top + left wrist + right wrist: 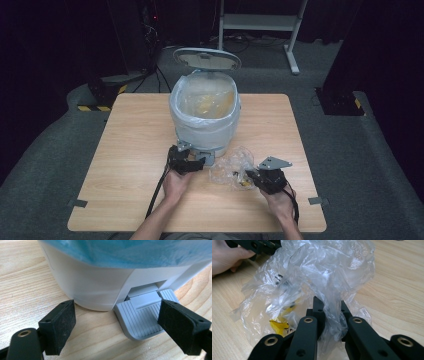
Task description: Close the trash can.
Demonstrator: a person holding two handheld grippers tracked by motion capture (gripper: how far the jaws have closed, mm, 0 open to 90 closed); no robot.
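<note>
Wooden table (125,150) is carrying a lined bin (205,120) with its lid up. Your left gripper (192,162) is spread wide, one jaw pressing its pedal (142,317). Your right gripper (252,177) is clamping the crumpled plastic bag (317,277); next, I'd judge, you're lifting it into the bin.

A white metal stand (260,22) and what look like cables (150,35) sit behind the wooden table (125,150).
</note>
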